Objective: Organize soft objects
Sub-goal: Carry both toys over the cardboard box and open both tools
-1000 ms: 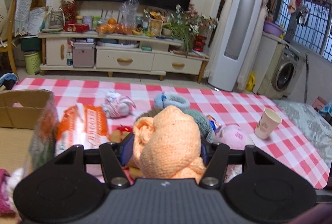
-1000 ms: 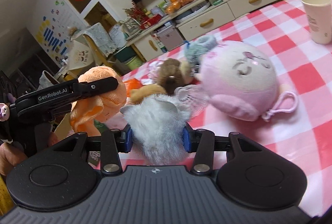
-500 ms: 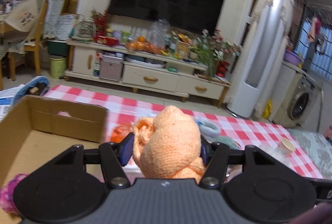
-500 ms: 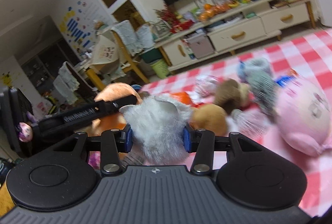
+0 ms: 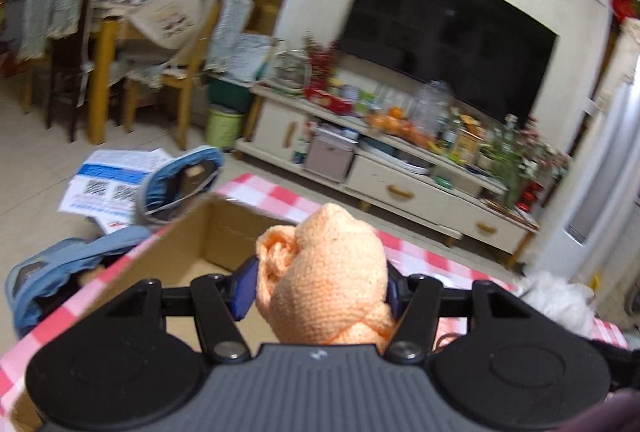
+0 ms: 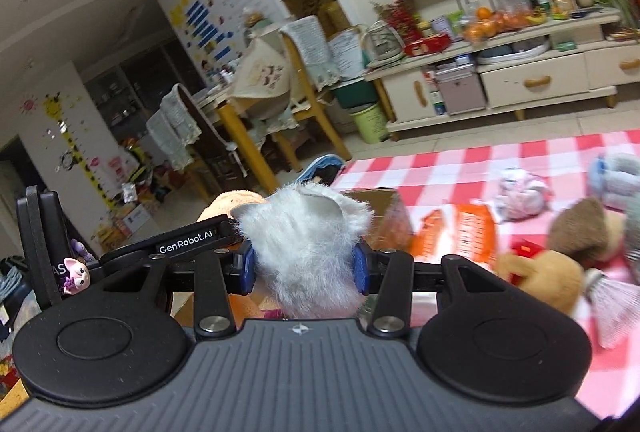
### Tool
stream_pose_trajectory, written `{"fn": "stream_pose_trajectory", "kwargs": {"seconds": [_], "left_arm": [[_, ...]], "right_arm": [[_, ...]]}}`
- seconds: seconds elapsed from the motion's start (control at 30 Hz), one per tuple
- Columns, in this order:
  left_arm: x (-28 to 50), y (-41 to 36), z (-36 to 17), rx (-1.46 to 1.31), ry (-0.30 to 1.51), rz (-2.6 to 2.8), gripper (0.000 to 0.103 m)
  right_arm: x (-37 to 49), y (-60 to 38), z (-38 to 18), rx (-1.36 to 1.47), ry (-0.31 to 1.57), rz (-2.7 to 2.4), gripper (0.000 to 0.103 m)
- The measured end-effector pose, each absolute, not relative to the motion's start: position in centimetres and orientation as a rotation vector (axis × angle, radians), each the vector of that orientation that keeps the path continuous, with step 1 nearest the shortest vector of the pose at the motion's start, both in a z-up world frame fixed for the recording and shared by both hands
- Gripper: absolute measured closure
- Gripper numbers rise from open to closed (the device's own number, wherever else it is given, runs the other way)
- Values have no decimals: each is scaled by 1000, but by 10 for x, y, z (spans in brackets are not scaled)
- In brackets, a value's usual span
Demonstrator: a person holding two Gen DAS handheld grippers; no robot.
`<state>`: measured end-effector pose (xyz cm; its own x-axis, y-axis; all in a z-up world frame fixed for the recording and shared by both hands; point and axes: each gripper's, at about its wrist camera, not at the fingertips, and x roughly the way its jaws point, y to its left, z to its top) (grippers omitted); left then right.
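An orange knitted soft toy (image 5: pixel 324 272) is pinched between the blue pads of the left gripper (image 5: pixel 320 282), w/ the jaws pressed into both its sides; it is carried clear of the red-and-white checked cloth (image 5: pixel 276 194) so it can be dropped into the open brown cardboard box (image 5: pixel 208 232), which lies directly under and ahead of the gripper, approx. 10–11 o'clock from the toy in the left wrist view. The box floor seen there is bare.

A grey-white furry plush toy (image 6: pixel 304 248) is clamped likewise in the right gripper (image 6: pixel 304 268), its fur bulging over both pads. It is judged to be bound for the same box, whose corner (image 6: pixel 384 208) shows just past the plush at approx. 1 o'clock. In the left wrist view that plush (image 5: pixel 556 302) shows at 3 o'clock.

Pose: both grippers are pointed slightly below level and held side by side, the left gripper's black finger (image 6: pixel 188 238) being seen at 9 o'clock of the right one, just beside it. Both views are tilted, so the wrists appear rolled.

Left on the cloth, at 3 o'clock in the right view: an orange plastic packet (image 6: pixel 464 232), a tan plush bear (image 6: pixel 540 278), a brown plush (image 6: pixel 580 228), a pale pink-white soft toy (image 6: pixel 520 194).
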<state>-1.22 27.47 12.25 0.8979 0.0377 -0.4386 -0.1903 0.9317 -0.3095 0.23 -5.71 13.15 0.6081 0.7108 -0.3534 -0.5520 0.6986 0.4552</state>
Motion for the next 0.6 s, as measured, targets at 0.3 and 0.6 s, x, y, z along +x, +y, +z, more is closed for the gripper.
{"fn": "stream_pose_trajectory", "kwargs": {"seconds": [0.3, 0.6], "left_arm": [[-3, 304, 109, -389, 496, 217, 44], [6, 307, 97, -357, 582, 246, 42]], "right_arm": [[32, -11, 111, 250, 603, 768, 46], [36, 4, 98, 234, 659, 761, 37]]}}
